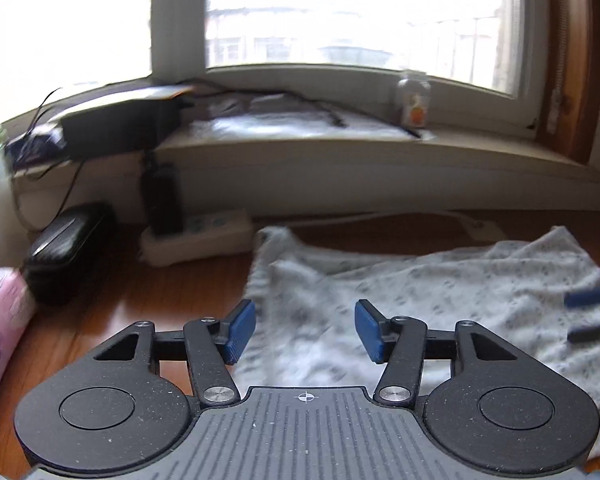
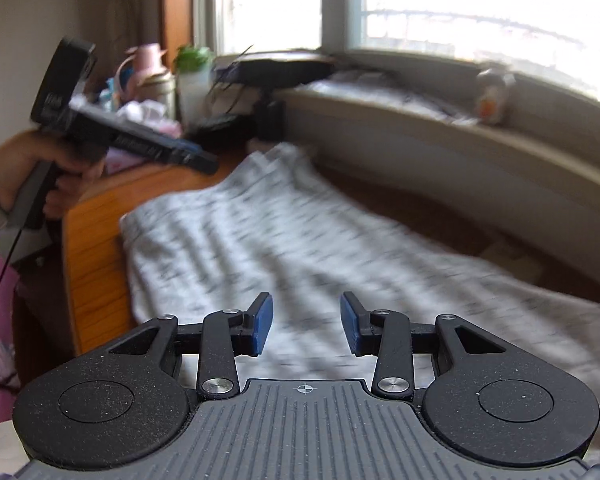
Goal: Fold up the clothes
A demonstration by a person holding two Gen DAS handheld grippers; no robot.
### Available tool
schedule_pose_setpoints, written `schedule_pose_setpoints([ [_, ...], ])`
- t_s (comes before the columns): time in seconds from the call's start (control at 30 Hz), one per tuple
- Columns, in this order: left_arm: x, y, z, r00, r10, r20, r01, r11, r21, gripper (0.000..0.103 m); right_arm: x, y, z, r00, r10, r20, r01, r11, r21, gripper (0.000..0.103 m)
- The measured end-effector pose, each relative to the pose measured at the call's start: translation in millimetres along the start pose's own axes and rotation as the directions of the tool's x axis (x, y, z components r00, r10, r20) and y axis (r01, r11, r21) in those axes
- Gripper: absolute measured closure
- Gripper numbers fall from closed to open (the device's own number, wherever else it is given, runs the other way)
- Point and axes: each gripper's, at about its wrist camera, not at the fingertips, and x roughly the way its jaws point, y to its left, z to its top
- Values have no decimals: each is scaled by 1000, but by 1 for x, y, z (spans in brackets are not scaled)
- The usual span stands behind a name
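A pale grey speckled garment (image 1: 440, 304) is lying spread and rumpled across the wooden bench (image 1: 148, 292), which is standing against a wall under a wide window sill (image 1: 360, 148). The cloth is filling the middle and the 3 o'clock side of the left wrist view, with one corner reaching up toward 12 o'clock near a white power strip (image 1: 198, 236).

The left gripper (image 1: 305, 330) is hovering over the near part of the garment, its jaws released and parted, with nothing between the blue pads (image 1: 240, 330). In the right wrist view it is showing at 10 o'clock, gripped by a hand (image 2: 32, 176) around its grey handle, above the far edge of the bench.

The right gripper (image 2: 306, 326) is pointing down over the same garment (image 2: 300, 248), and its jaws are also standing apart and empty; the cloth is lying below them, not pinched.

At 9 o'clock in the left wrist view a black case (image 1: 66, 248) is sitting on the bench beside a pink packet (image 1: 0, 320). On the sill at 1 o'clock a small clear jar (image 1: 414, 98) is standing. Both views are blurring somewhat.
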Motion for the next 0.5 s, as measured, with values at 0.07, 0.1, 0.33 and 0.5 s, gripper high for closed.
schedule_pose_setpoints([
  [0.07,10,-23,6,999,-51,12,50,998,33,42,-10,-36,0,997,-71,-2,71,997,38,65],
  [0.1,17,-36,9,996,-84,10,83,995,54,40,-13,-54,-1,994,-112,-15,112,992,56,65],
  [0.33,65,-123,11,978,-202,-49,207,962,179,40,-2,-142,-10,952,-293,-91,300,951,78,65],
  [0.5,81,-129,-1,976,-210,-60,217,961,171,39,21,-160,-13,956,-259,-136,272,958,89,55],
])
